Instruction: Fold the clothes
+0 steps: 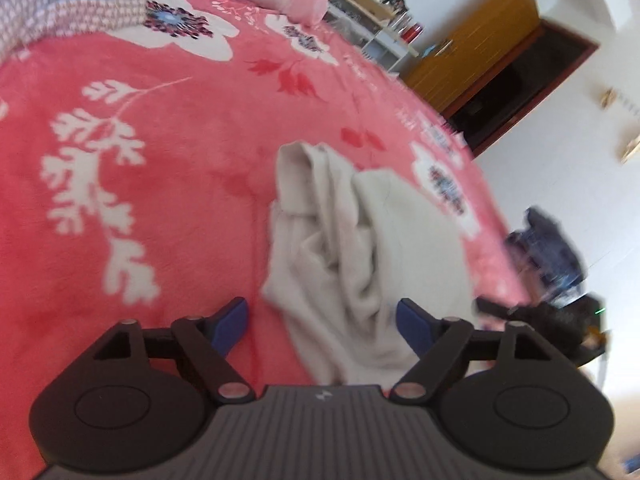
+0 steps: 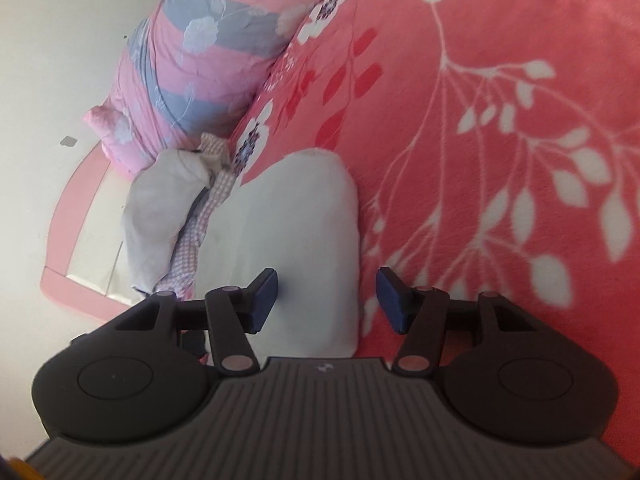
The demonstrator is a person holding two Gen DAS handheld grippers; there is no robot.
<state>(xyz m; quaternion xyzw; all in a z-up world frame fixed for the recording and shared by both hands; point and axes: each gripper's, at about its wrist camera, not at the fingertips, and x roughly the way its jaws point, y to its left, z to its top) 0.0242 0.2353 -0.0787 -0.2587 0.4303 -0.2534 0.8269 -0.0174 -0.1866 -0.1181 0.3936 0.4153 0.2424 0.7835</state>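
Cream knit garment (image 1: 340, 248), crumpled, lying on a pink floral blanket (image 1: 140, 200) near the bed's edge, seen from the left wrist view directly ahead of the left gripper (image 1: 322, 320); jaws wide, blue pads either side of the cloth's near hem, nothing pinched. Right gripper (image 2: 326, 300): jaws partly open, straddling a smooth white folded piece (image 2: 296, 240) beside a loose heap of grey and checked clothes (image 2: 172, 216); pads not pressing on it. Whether the white piece and the cream garment are one item cannot be told. Striped pillow (image 2: 192, 60) lies beyond the heap. Step judged: taking hold to spread or fold. Handling note: seat each pad low over a single edge or corner, close only once one layer sits between the pads, lift both ends together, and keep the cloth taut so bunched folds fall out before laying it flat.
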